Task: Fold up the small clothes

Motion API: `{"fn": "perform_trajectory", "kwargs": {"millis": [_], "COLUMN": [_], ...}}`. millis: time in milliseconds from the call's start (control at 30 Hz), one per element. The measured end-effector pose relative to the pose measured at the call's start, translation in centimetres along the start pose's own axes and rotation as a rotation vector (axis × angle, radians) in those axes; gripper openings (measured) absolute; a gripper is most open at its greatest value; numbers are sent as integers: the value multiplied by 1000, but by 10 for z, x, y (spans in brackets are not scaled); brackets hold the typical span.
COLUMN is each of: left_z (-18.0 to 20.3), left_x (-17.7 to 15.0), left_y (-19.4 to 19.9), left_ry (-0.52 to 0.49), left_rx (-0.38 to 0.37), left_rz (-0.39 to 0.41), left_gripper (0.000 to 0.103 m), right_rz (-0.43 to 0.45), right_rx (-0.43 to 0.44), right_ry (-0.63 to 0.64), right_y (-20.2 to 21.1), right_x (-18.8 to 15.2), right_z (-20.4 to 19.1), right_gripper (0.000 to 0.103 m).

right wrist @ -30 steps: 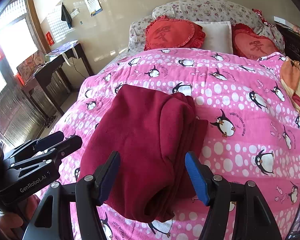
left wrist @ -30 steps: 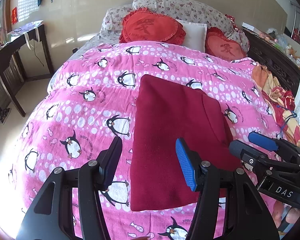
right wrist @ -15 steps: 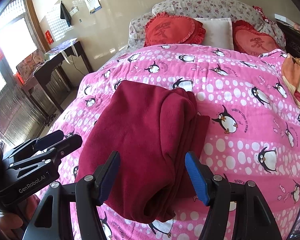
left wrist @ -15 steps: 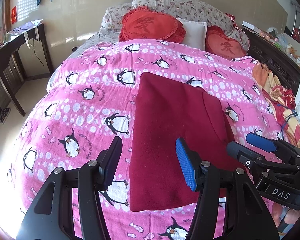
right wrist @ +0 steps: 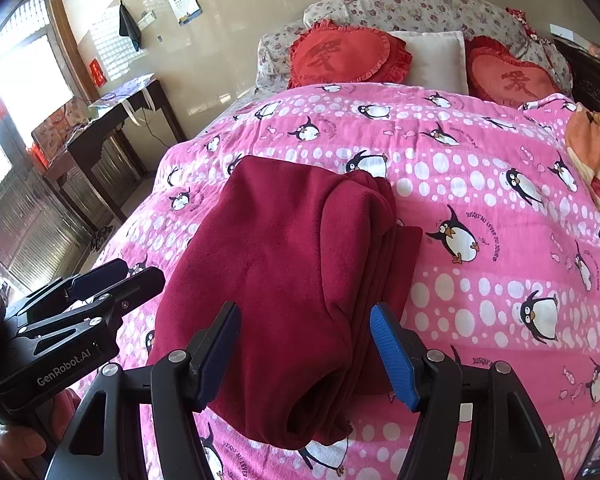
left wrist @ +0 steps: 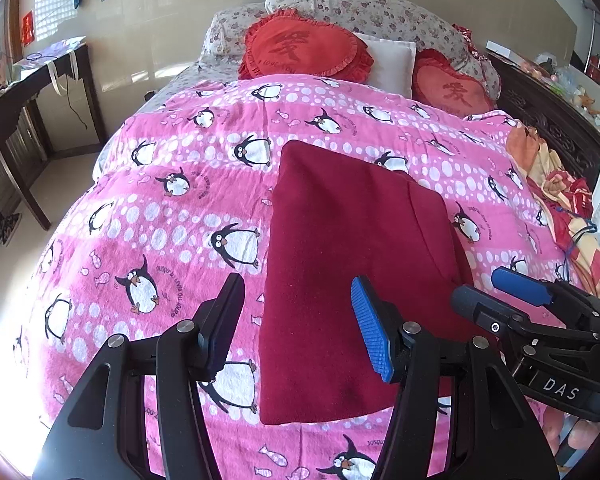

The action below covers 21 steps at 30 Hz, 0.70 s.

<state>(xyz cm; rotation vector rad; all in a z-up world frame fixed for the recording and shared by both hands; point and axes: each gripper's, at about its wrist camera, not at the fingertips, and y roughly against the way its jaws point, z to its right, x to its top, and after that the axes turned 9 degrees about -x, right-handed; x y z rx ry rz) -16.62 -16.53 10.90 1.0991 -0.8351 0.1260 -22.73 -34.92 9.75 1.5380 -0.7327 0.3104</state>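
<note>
A dark red garment (left wrist: 352, 280) lies folded into a thick rectangle on the pink penguin quilt (left wrist: 160, 208); its stacked layers show along the right edge (right wrist: 380, 264). My left gripper (left wrist: 300, 328) hovers open over the garment's near left part, nothing between its fingers. My right gripper (right wrist: 306, 354) stands open above the garment's near end, its pads clear of the cloth. Each gripper also shows in the other's view: the right gripper (left wrist: 476, 286) at the garment's right side, the left gripper (right wrist: 136, 272) at its left side.
Red heart cushions (left wrist: 300, 52) and floral pillows lie at the head of the bed. An orange flowered cloth (left wrist: 556, 184) is bunched along the right edge by a dark carved frame (left wrist: 540, 108). A dark desk (right wrist: 112, 120) stands left by the wall.
</note>
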Motion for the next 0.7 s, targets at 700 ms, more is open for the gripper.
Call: {"fn": "perform_trajectory", "kwargs": {"millis": [700], "left_z": [-17], "left_x": [1], "left_y": [-4], "left_ry": [35], "left_rx": [32], "left_rz": [22], "left_gripper": [56], "right_rz": [-26], "right_rx": [3], "right_ry": [-10], "right_y": [-10], "right_x": [0], "right_z": [2], "right_gripper": [65]}}
